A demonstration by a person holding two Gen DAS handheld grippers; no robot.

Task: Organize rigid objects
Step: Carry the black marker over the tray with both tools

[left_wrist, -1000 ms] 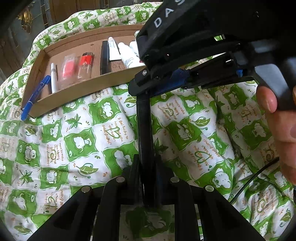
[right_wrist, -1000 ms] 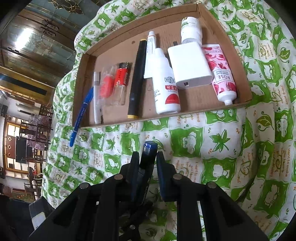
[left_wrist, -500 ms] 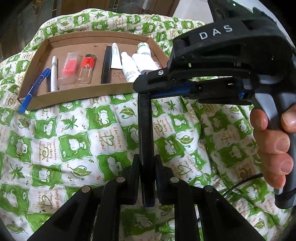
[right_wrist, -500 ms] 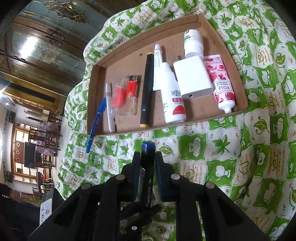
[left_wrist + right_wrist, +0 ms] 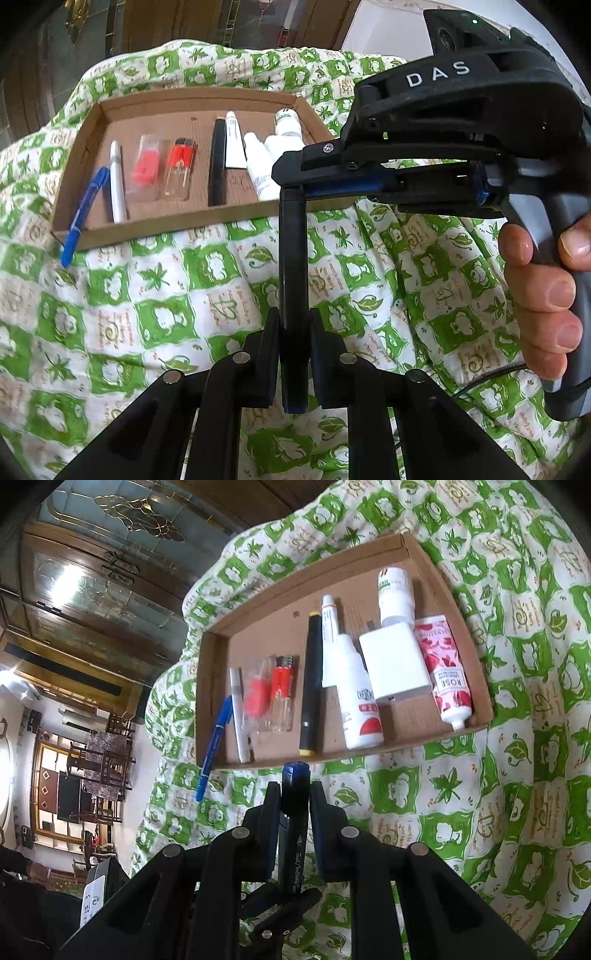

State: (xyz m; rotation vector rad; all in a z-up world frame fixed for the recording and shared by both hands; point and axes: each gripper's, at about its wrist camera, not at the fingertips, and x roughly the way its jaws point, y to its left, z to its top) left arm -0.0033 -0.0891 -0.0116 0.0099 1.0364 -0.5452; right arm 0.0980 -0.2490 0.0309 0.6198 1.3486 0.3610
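Observation:
Both grippers hold one black marker with a blue cap point(image 5: 293, 258) above the green patterned cloth. My left gripper point(image 5: 293, 328) is shut on its lower end. My right gripper point(image 5: 294, 801) is shut on its upper end, and the marker's blue tip point(image 5: 294, 775) pokes out past the fingers. In the left wrist view the right gripper's body point(image 5: 443, 122) crosses above, held by a hand point(image 5: 543, 288). The cardboard tray point(image 5: 402, 548) lies beyond, holding pens, lighters, tubes and bottles. A blue pen point(image 5: 215, 738) hangs over the tray's front left edge.
In the tray lie a white pen point(image 5: 238, 716), a red lighter point(image 5: 282, 686), a black marker point(image 5: 310, 683), a white bottle point(image 5: 358, 701), a white charger point(image 5: 397, 664) and a rose tube point(image 5: 443, 675). Dark wooden cabinets point(image 5: 85, 602) stand behind.
Both grippers have risen and drawn back from the tray with the marker between them. The tray shows smaller and more fully in both views.

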